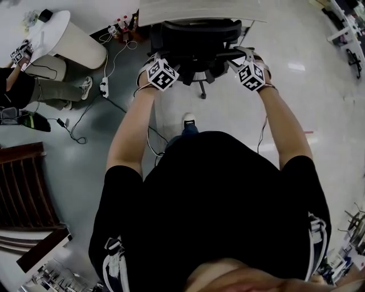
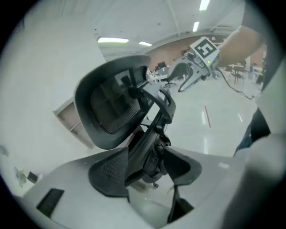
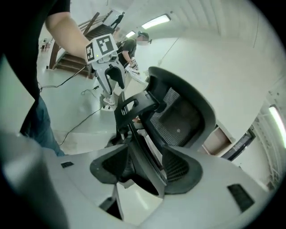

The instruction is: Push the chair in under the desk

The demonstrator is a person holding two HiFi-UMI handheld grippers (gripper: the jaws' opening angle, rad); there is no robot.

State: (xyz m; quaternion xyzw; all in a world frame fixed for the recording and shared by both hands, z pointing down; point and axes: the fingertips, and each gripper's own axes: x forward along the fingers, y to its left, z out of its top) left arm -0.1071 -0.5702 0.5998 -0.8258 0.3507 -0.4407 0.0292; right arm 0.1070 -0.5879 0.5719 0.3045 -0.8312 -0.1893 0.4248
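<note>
The black office chair (image 1: 194, 40) stands at the top centre, its seat tucked under the pale desk (image 1: 199, 10). My left gripper (image 1: 155, 60) is at the left side of the chair back and my right gripper (image 1: 246, 57) at the right side. In the left gripper view the chair's mesh back (image 2: 111, 107) fills the middle, and its dark rear support runs between the wide jaws of my left gripper (image 2: 147, 172), with a gap showing at the right pad. In the right gripper view the chair's frame (image 3: 178, 116) passes between the spread jaws of my right gripper (image 3: 143, 167).
A round white table (image 1: 57, 34) and a seated person (image 1: 51, 91) are at the far left. A power strip (image 1: 104, 86) with cables lies on the floor left of the chair. Wooden stairs (image 1: 23, 194) stand at the lower left. My shoe (image 1: 189, 121) is behind the chair.
</note>
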